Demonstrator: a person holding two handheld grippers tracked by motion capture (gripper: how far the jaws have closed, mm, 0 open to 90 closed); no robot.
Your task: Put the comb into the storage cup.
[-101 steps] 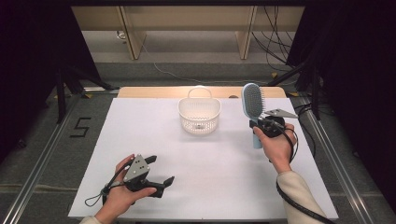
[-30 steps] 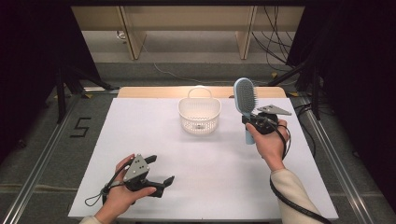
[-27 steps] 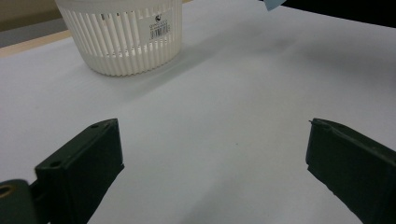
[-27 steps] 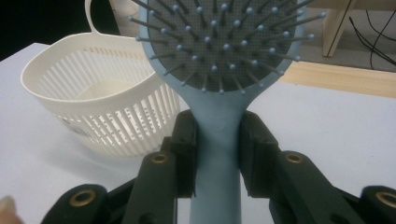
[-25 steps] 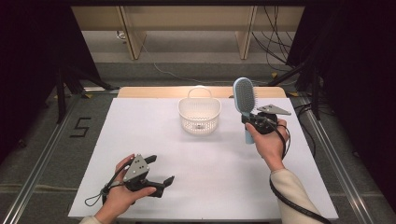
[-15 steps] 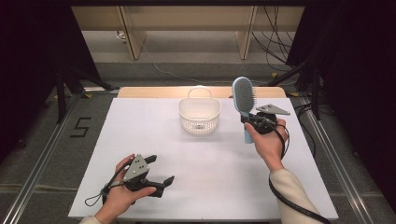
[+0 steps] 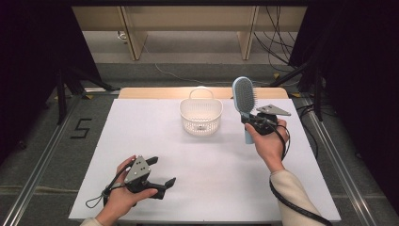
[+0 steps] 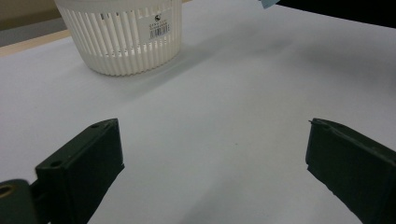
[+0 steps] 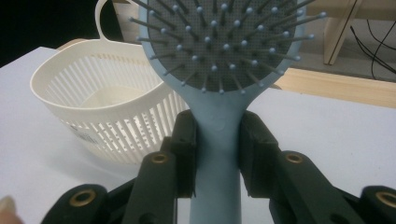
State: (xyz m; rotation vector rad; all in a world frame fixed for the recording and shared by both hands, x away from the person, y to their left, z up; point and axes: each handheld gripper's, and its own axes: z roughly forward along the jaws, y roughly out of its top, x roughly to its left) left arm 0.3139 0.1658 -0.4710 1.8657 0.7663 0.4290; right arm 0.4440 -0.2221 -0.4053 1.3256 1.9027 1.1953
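The right gripper point(image 7: 250, 123) was clamped on the handle of a light blue hairbrush point(image 7: 244, 96), jaws pressing the neck from both sides just below the head. In the right gripper view the hairbrush point(image 9: 219, 107) stood upright between the black jaws, its dark bristle pad with blue-tipped pins facing the camera. In the high view the brush was held in the air over the right part of the counter point(image 7: 211, 165), head up and handle end pointing down; whether the handle end touched the counter was hard to tell from that angle. The right hand point(image 7: 269, 143) wrapped the gripper body, cable hanging off the wrist.

A white slatted basket point(image 7: 201, 115) sat on the counter just left of the brush, near the far edge, apart from it. The basket point(image 9: 109, 123) looked empty inside, loop handle at the back. A barcode sticker was on its wall in the left gripper view point(image 8: 159, 27).

The left gripper point(image 7: 162, 181) rested low at the near left of the counter in the left hand point(image 7: 121, 197), jaws spread wide with nothing between them, bare white counter point(image 8: 219, 140) under them, basket point(image 8: 123, 37) well ahead.
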